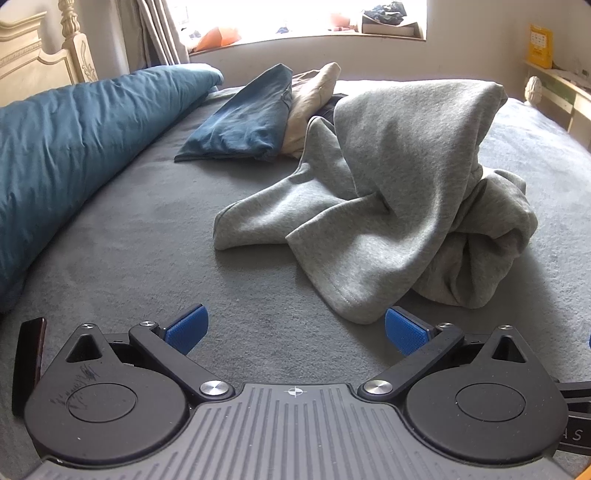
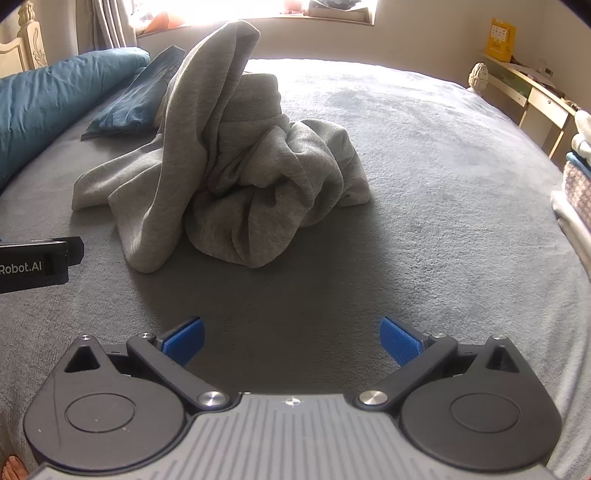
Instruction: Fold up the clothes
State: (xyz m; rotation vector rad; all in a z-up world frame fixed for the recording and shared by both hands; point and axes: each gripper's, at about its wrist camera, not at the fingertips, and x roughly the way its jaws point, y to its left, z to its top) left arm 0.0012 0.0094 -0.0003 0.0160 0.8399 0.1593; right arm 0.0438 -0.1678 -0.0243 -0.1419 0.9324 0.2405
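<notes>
Both tongs, left tongs (image 1: 295,328) and right tongs (image 2: 291,338), gape wide, empty. The grey sweatshirt (image 1: 399,206) lies crumpled mid-bed (image 2: 443,184): soft, floppy, fairly thick; best gripped at its stitched hem (image 1: 351,299).

**Where your two cams sit**

Both your wrist cams ride low over the bed (image 1: 147,236), facing the window (image 1: 295,14). Your left one sits closer to the grey sweatshirt (image 1: 399,184), and both catch it plus the teal duvet (image 2: 44,99).
</notes>
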